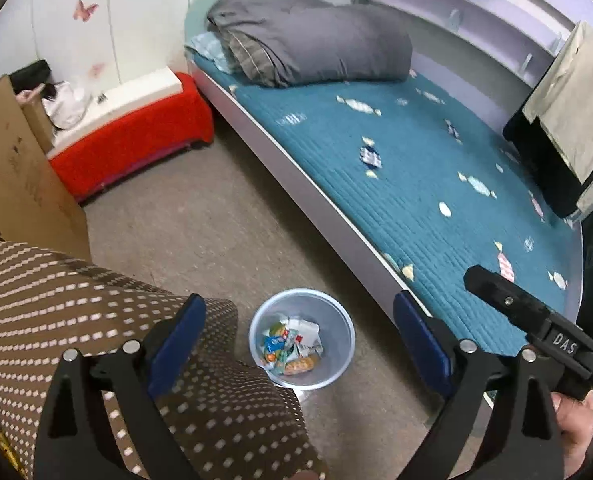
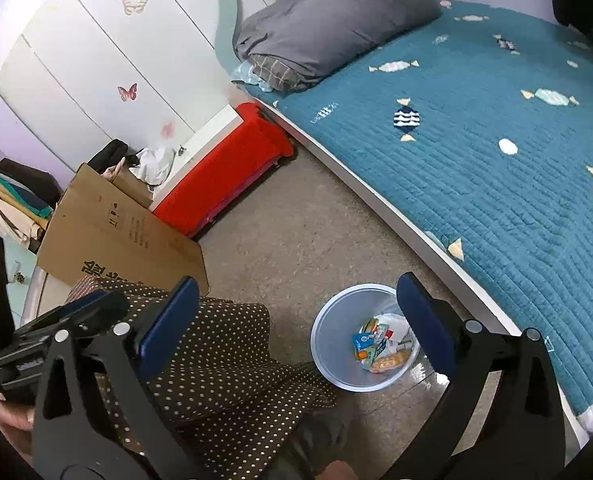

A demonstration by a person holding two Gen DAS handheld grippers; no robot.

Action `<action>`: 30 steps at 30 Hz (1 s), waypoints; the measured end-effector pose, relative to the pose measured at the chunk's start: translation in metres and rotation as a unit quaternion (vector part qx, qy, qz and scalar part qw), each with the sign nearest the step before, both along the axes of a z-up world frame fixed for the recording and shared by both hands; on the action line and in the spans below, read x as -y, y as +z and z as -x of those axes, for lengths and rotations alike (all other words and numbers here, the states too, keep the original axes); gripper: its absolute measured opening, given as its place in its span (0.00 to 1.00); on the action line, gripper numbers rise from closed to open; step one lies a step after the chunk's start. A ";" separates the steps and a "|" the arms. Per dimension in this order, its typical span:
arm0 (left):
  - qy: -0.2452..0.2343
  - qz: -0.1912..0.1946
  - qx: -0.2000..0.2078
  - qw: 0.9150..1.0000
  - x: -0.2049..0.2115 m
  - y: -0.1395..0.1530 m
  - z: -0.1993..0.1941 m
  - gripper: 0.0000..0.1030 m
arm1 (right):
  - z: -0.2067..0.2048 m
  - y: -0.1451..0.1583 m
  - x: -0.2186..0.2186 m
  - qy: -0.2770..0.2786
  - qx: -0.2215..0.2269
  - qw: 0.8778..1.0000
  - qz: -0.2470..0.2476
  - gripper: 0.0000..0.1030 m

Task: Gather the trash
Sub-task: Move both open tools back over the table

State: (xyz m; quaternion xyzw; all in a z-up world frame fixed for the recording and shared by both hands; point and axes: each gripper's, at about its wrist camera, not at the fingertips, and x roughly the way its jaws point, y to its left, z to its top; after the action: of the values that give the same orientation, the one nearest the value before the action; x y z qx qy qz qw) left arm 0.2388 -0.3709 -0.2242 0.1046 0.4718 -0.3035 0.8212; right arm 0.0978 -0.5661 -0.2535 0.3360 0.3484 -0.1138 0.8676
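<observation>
A pale blue trash bin (image 1: 338, 316) stands on the floor beside the bed, with several colourful wrappers and packets (image 1: 292, 344) lying inside it. My left gripper (image 1: 298, 303) hangs above the bin, open, with nothing between its blue pads (image 1: 176, 336). In the right wrist view the same bin (image 2: 330, 340) and its wrappers (image 2: 380, 346) sit lower right. My right gripper (image 2: 296, 284) is open and empty too, over the floor just left of the bin. The right tool's black housing (image 1: 536, 320) shows at the edge of the left wrist view, with a hand below it.
A bed with a teal quilt (image 1: 416, 184) and a folded grey duvet (image 1: 316, 40) runs along the right. A red-covered bench (image 1: 136, 148), a cardboard box (image 2: 120, 236) and brown dotted fabric (image 1: 76, 320) crowd the left. Bare grey floor (image 2: 296, 232) lies between.
</observation>
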 end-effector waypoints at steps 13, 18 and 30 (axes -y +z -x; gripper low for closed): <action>0.008 0.036 0.096 0.995 -0.053 0.076 0.052 0.92 | 0.012 0.088 -0.066 0.038 0.057 0.995 0.066 0.94; 0.018 0.051 0.124 0.991 -0.088 0.099 0.071 0.92 | 0.011 0.111 -0.101 0.076 0.073 0.991 0.081 0.94; 0.092 0.067 0.150 0.982 -0.195 0.113 0.091 0.92 | -0.005 0.130 -0.202 0.201 0.081 0.972 0.095 0.94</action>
State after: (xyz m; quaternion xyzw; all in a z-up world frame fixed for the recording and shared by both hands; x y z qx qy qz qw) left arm 0.1476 -0.1755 -0.1117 0.0498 0.3298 -0.2388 0.9120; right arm 0.1031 -0.3638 -0.1233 0.1827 0.3252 0.0576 0.9260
